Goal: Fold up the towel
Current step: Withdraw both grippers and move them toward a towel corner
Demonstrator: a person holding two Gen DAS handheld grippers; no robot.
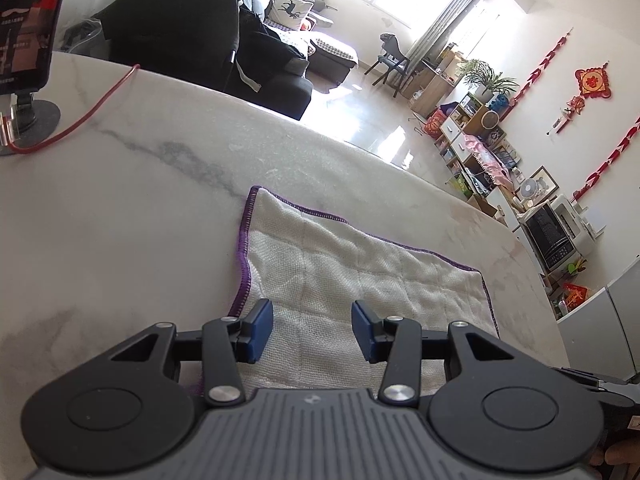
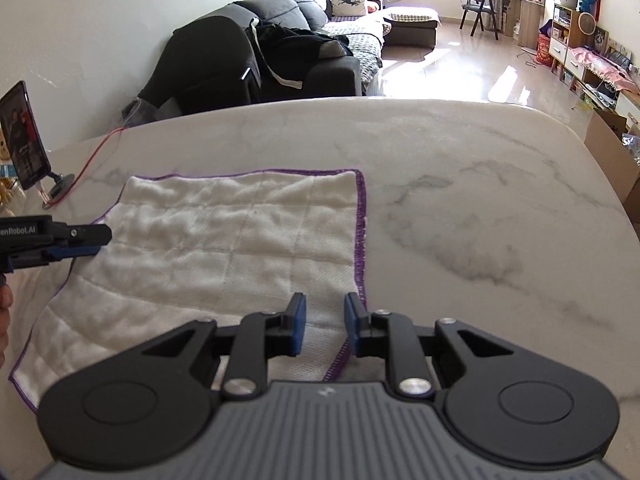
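Both grippers are held over a white towel (image 2: 224, 240) laid flat on the marble table (image 2: 480, 200).

Blue pads of the left gripper (image 1: 312, 330) are seen parted above the towel's near left part, with nothing pinched between them. Over the towel's purple-stitched right edge the right gripper (image 2: 325, 326) is held with a narrower gap, no cloth clamped. Beyond the towel's far left corner a phone on a stand (image 2: 24, 140) and a red cable (image 2: 96, 152) are seen.
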